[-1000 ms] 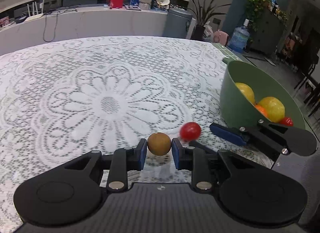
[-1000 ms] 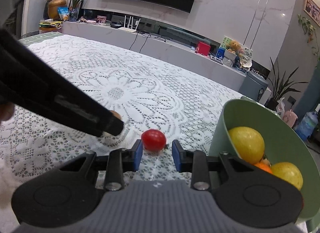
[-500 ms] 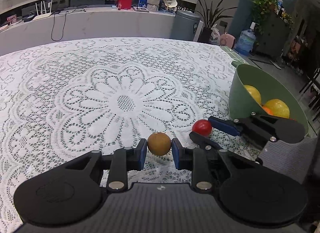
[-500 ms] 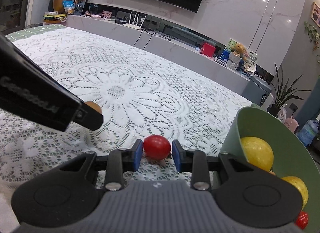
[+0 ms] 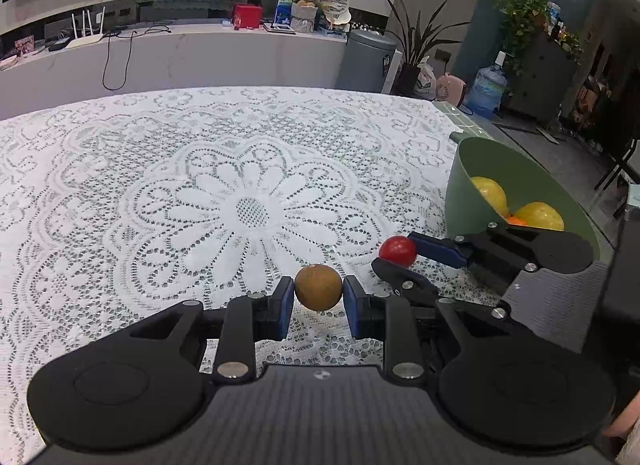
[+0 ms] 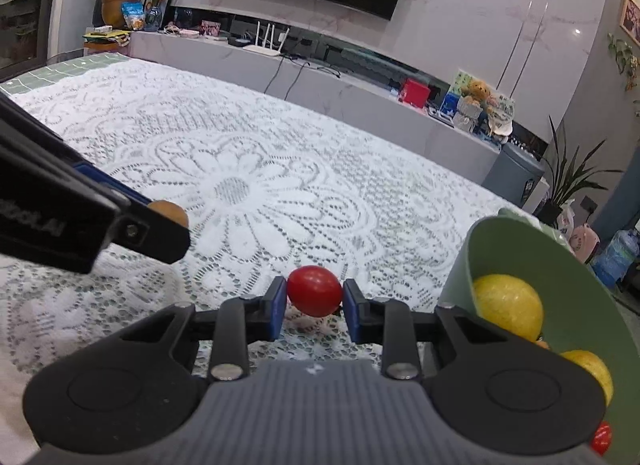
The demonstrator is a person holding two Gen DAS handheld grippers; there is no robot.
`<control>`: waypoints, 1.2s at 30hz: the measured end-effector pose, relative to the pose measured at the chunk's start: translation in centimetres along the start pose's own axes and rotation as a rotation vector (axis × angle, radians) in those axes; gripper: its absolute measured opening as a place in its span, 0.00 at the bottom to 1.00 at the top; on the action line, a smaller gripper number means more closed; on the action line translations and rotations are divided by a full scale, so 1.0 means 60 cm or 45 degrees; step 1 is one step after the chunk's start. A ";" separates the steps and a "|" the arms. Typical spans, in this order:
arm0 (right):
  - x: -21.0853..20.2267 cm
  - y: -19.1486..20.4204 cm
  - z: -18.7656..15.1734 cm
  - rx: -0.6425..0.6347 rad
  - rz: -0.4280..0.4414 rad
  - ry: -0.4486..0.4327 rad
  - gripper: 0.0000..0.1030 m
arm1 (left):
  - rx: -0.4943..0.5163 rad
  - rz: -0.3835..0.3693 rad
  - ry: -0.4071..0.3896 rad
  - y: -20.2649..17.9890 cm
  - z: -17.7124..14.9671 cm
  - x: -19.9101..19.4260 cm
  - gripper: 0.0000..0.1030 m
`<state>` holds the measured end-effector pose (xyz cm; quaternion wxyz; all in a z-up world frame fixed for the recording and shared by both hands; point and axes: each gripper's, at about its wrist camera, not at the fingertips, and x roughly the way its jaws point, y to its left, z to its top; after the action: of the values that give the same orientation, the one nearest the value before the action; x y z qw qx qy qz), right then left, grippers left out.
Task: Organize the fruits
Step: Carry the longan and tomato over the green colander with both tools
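My left gripper [image 5: 318, 301] is shut on a small round brown fruit [image 5: 318, 287] and holds it just above the lace tablecloth. My right gripper [image 6: 315, 305] is shut on a small red tomato [image 6: 314, 290], also lifted a little. In the left wrist view the right gripper [image 5: 396, 255] with the tomato [image 5: 397, 250] sits just right of mine, beside the green bowl [image 5: 464, 181]. The bowl [image 6: 516, 249] holds yellow fruits [image 6: 507, 306], an orange one and a small red one [image 6: 601, 438].
The white lace tablecloth [image 5: 200, 193] covers the table. The table's far right corner [image 5: 460, 113] ends near a grey bin and a water bottle. In the right wrist view the left gripper [image 6: 80, 221] reaches in from the left.
Both grippers have lifted and drawn back with their fruits held. The right gripper closed on the tomato and raised it off the cloth; the bowl now sits farther away.
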<state>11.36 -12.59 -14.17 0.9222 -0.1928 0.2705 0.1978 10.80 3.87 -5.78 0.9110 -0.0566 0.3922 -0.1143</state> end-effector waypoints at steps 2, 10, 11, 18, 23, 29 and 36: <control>-0.017 0.000 0.003 0.014 0.007 -0.017 0.26 | 0.002 0.004 -0.007 -0.003 0.001 -0.005 0.29; -0.098 -0.010 0.014 0.077 0.036 -0.104 0.26 | 0.018 -0.006 -0.051 -0.020 0.006 -0.035 0.29; -0.108 -0.013 0.015 0.084 0.039 -0.115 0.26 | 0.020 -0.011 -0.057 -0.024 0.007 -0.039 0.29; -0.174 -0.041 0.015 0.134 0.027 -0.182 0.26 | 0.048 -0.061 -0.108 -0.056 0.022 -0.061 0.29; -0.209 -0.074 0.011 0.166 -0.005 -0.215 0.26 | 0.102 -0.094 -0.133 -0.093 0.039 -0.067 0.29; -0.233 -0.119 0.003 0.188 -0.055 -0.234 0.26 | 0.202 -0.133 -0.142 -0.147 0.063 -0.055 0.29; -0.230 -0.182 0.000 0.160 -0.113 -0.215 0.26 | 0.279 -0.175 -0.134 -0.205 0.098 -0.017 0.29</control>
<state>5.79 -25.43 -3.52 0.9598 -0.1292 0.1948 0.1551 12.36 -7.70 1.32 0.9210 0.0107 0.3242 -0.2155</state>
